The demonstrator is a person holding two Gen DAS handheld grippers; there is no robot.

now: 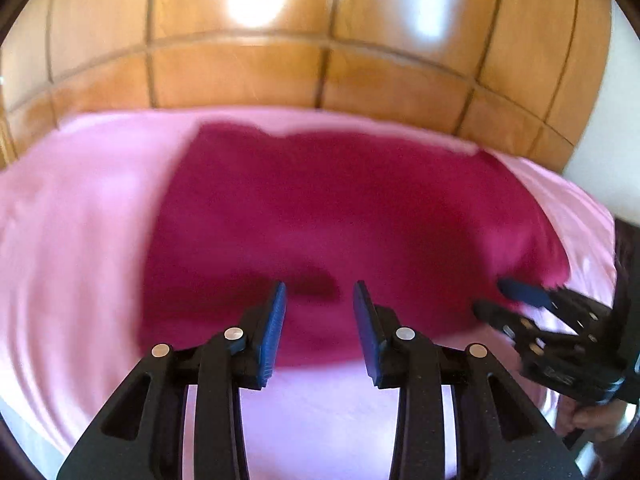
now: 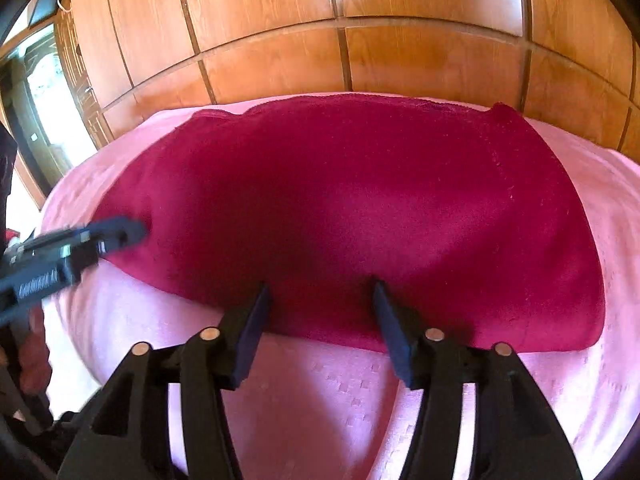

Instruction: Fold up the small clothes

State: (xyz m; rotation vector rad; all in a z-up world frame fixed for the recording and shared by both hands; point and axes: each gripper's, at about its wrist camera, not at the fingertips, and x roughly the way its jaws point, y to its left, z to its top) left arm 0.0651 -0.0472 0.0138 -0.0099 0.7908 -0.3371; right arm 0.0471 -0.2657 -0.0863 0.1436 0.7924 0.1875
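Above the near edge of the pink bedsheet (image 2: 320, 400), left gripper (image 1: 319, 296) and right gripper (image 2: 320, 292) stood released (nothing between their jaws); the crimson garment (image 2: 352, 216) lay flat, reaching the sheet's far edge by wooden panelling (image 2: 280, 20).

Ahead of both my grippers the dark red garment (image 2: 352, 208) lies flat on the pink bedsheet (image 2: 320, 400), low and soft, so I have free room to sweep across all of it. The wooden panelled wardrobe (image 2: 360, 52) stands as a wall right behind the far edge of the bed, closing off any reach past it. My left gripper (image 2: 124, 232) sits at the garment's left edge and my right gripper (image 1: 492, 300) at its right edge, well apart, the middle open between them.
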